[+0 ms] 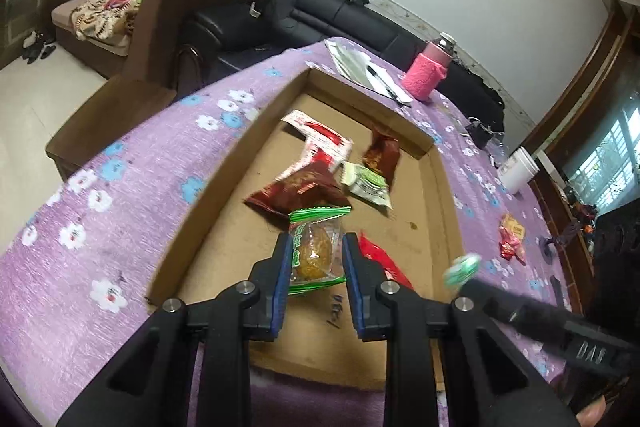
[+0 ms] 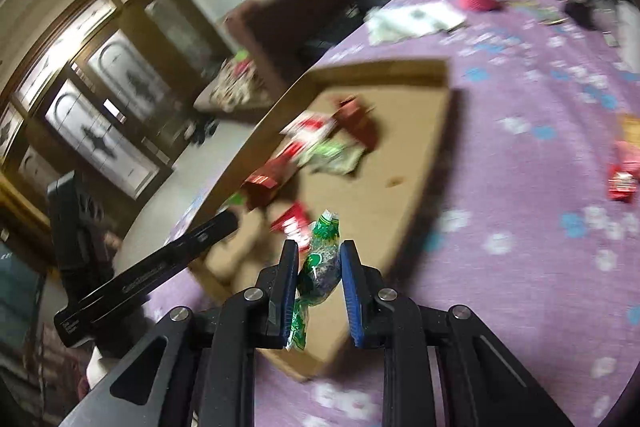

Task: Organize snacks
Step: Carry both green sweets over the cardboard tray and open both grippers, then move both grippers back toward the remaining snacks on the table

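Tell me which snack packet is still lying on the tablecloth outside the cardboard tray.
The red and pink packet on the purple tablecloth, right of the cardboard tray. The others lie inside the tray or sit in the grippers.

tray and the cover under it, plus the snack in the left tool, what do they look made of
Tray: plain brown cardboard, matte, with raw cut edges and a few stains. Cover: woven-looking purple fabric with a flower print, soft and dull, probably cloth. Snack in the left tool: clear glossy plastic film with green printed ends; the golden cake shows through it.
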The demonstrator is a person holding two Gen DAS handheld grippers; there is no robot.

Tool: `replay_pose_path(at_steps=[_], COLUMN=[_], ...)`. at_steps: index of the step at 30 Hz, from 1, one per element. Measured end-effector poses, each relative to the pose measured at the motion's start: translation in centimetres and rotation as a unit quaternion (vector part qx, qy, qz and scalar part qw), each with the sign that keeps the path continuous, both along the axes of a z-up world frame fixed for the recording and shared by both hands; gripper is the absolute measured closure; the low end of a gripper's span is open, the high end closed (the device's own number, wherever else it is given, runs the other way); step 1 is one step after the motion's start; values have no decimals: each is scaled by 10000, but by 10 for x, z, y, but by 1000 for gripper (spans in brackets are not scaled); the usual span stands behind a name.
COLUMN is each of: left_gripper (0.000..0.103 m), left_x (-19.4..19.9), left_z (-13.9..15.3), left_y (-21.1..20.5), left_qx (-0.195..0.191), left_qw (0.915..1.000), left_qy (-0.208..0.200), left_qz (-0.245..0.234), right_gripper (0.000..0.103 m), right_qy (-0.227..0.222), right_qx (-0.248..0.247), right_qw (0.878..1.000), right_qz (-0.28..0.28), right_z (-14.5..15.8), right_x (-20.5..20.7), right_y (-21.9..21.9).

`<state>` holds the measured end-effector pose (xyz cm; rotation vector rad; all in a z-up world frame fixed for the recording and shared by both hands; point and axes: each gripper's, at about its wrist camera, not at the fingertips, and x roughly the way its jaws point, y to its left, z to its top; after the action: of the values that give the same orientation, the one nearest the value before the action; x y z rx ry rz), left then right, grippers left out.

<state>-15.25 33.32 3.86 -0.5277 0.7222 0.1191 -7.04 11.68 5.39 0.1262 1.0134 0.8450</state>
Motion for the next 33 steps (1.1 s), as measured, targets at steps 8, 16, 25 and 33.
replay_pose_path(at_steps=[8, 16, 25, 33], left_gripper=[57, 25, 15, 15], left_x=[-4, -20, -26, -17], left_z=[5, 37, 67, 69], left_y=[3, -14, -88, -154], left_qx=[-37, 545, 1386, 1538], left_qw=[9999, 9978, 9883, 9800], left_qy=[-112, -300, -464, -275], left_qz=[0, 238, -431, -1235], right_gripper=[79, 75, 47, 47], right_qy=[-12, -433, -828, -535], right_qx=[-549, -488, -225, -476], right_qw=[9974, 9975, 9941, 9823], right_qz=[470, 275, -657, -1728], right_z=[-28, -11, 13, -2], right_x=[-5, -8, -16, -8], right_y=[55, 40, -57, -174])
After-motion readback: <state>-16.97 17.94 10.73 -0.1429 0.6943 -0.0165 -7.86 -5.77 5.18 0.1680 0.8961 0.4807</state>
